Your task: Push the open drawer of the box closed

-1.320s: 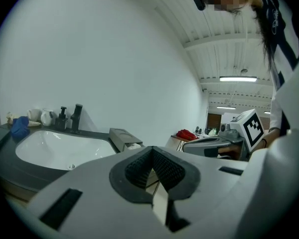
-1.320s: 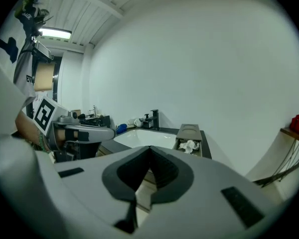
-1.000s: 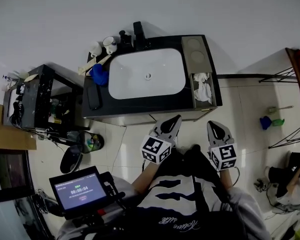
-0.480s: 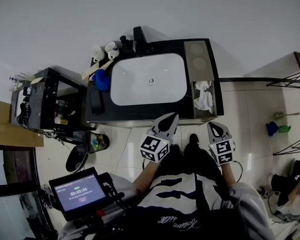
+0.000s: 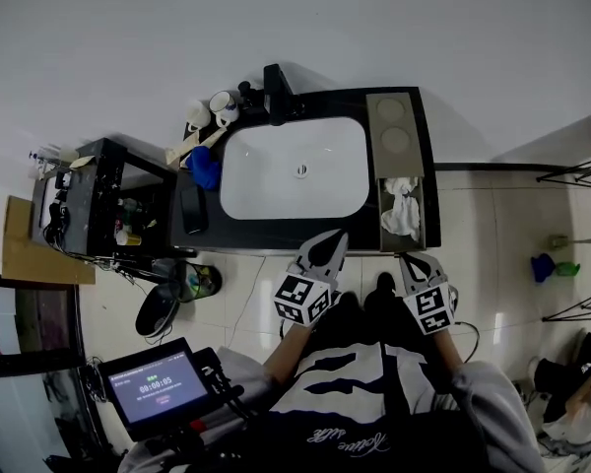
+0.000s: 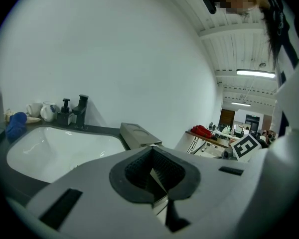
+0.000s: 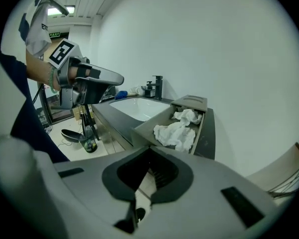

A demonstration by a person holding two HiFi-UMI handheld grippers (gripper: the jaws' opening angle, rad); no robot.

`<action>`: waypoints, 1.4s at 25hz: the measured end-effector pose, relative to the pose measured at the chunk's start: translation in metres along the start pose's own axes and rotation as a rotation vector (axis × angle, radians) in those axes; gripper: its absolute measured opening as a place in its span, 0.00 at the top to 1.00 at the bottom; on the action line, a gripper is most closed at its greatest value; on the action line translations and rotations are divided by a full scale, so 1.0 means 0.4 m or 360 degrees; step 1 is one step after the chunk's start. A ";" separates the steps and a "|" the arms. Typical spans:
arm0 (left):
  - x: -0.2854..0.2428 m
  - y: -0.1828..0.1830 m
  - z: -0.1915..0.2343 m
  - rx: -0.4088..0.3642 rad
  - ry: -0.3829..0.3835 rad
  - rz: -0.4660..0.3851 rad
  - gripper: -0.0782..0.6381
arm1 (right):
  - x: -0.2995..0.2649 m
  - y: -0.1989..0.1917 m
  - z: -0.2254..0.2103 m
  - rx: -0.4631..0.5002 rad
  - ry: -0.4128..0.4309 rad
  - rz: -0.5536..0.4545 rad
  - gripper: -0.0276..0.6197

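Note:
A grey box (image 5: 394, 126) sits on the right end of a black sink counter (image 5: 276, 233). Its drawer (image 5: 383, 215) is pulled out toward me, with white cloth (image 5: 402, 210) lying inside. My right gripper (image 5: 417, 264) is shut and empty, just short of the drawer's front end. My left gripper (image 5: 327, 249) is also shut and empty, at the counter's front edge left of the drawer. The right gripper view shows the drawer (image 7: 152, 127) and cloth (image 7: 177, 131) just ahead of the right gripper (image 7: 149, 176). In the left gripper view the box (image 6: 137, 133) lies beyond the left gripper (image 6: 153, 172).
A white basin (image 5: 294, 166) fills the counter's middle, with a black faucet (image 5: 274, 82), cups (image 5: 212, 106) and a blue object (image 5: 203, 166) behind and left. A black shelf unit (image 5: 103, 205) stands left. A screen device (image 5: 158, 387) sits at lower left, bottles (image 5: 192, 282) on the floor.
The counter has slid lower in the head view and both grippers now sit closer to its front edge. The right gripper has neared the drawer's front. Both stay shut.

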State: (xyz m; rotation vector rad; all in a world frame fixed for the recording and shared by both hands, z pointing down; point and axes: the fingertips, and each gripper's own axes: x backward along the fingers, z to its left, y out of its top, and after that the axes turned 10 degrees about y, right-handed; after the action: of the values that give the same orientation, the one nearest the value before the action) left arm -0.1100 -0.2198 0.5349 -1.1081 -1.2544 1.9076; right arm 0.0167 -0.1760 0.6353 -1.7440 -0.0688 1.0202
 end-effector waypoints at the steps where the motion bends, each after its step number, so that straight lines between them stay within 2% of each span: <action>1: -0.002 -0.001 0.002 -0.0001 0.0005 0.0005 0.89 | -0.001 0.008 -0.007 -0.0014 -0.0010 -0.0025 0.96; 7: -0.020 -0.005 0.021 -0.0004 0.0041 0.0027 0.89 | -0.042 0.077 -0.071 -0.0026 0.0001 -0.0097 0.96; 21: -0.054 0.031 0.087 0.0044 0.0151 -0.0009 0.89 | -0.144 0.176 -0.236 0.0038 0.0021 -0.0092 0.96; 35: -0.062 0.038 0.119 0.0065 0.0227 0.0013 0.89 | -0.203 0.207 -0.295 0.0054 0.0038 -0.0078 0.96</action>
State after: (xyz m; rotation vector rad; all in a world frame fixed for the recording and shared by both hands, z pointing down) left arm -0.1404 -0.2663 0.5387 -1.2071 -1.1295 1.8176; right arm 0.0084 -0.3410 0.6255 -1.7151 -0.0787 0.9595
